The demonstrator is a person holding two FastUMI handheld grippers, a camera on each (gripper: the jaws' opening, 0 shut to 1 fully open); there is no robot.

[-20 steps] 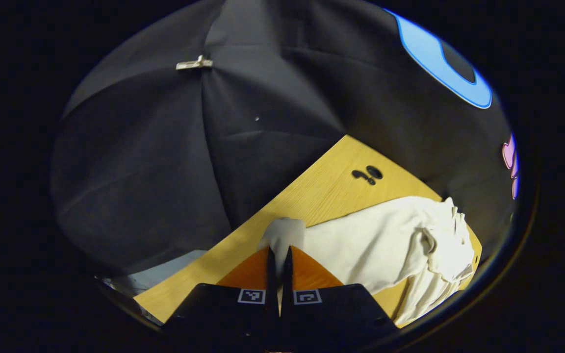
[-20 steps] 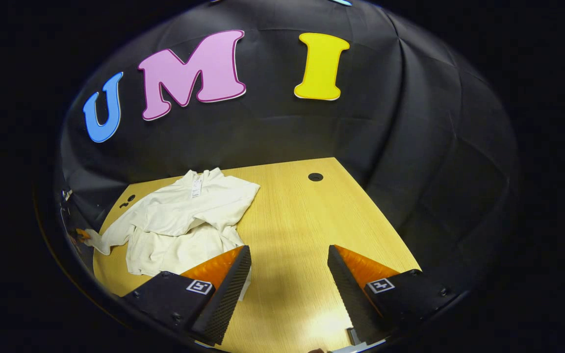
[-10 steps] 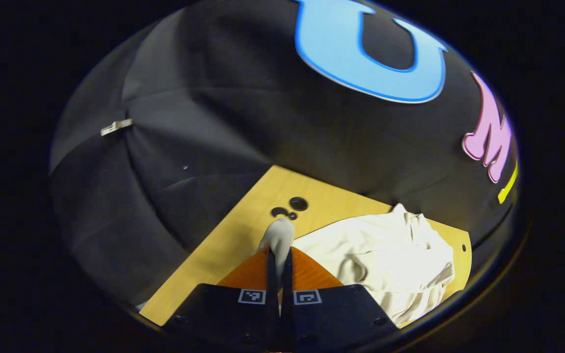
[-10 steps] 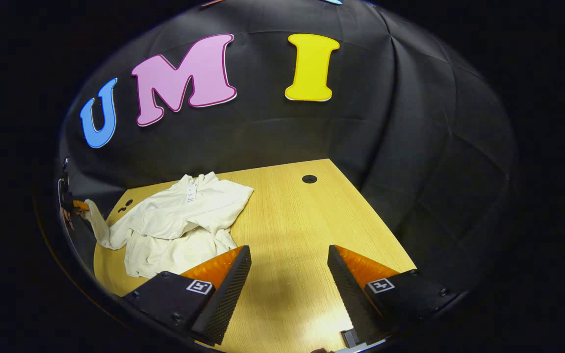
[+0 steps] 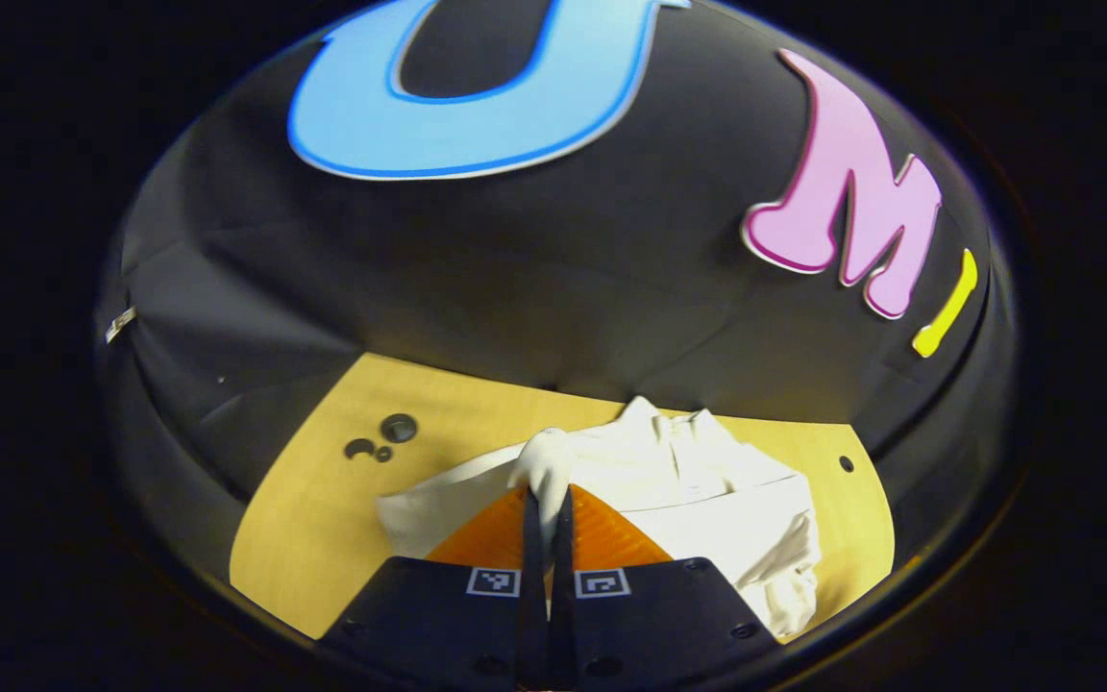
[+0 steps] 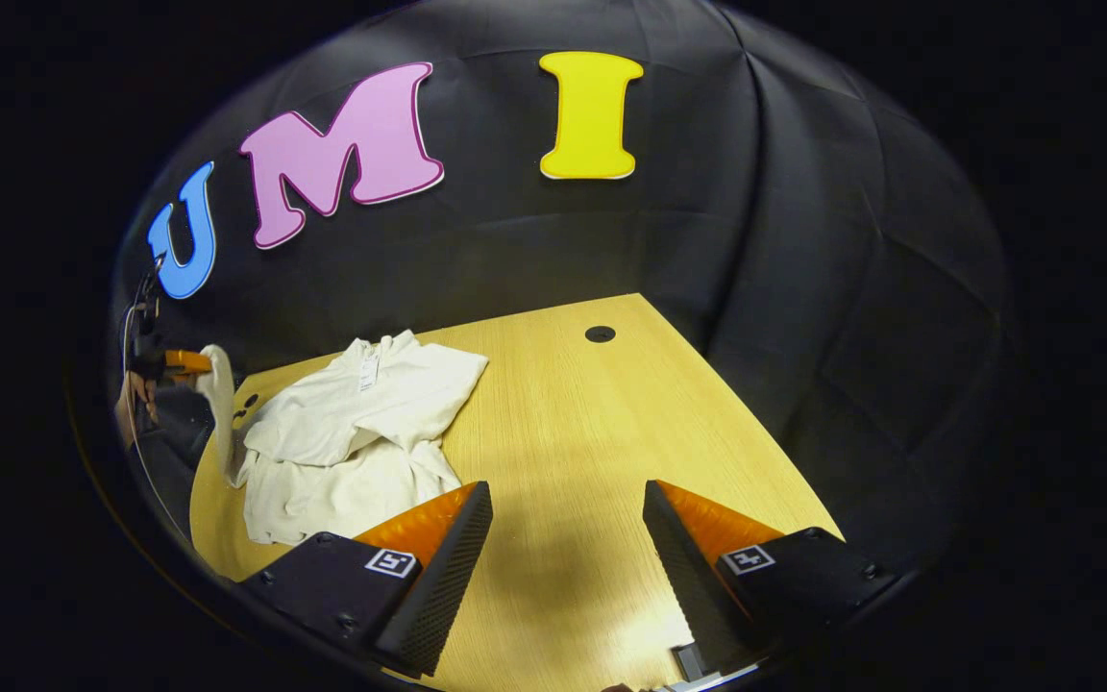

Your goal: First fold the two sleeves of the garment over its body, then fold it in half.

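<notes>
Left gripper [image 5: 546, 505] pinches a sleeve [image 5: 546, 461]; right gripper [image 6: 568, 548] hangs wide apart over bare worktop [image 6: 602, 432].

The cream garment [image 6: 356, 423] lies rumpled toward the worktop's far left corner, near the left edge and the wall, beside small dark holes [image 5: 390, 434]. The right half of the wood is open room, with one hole [image 6: 600, 333] near the far edge. In the right gripper view the left gripper [image 6: 184, 363] sits raised at the left edge, the sleeve [image 6: 222, 404] hanging from it down to the garment.
</notes>
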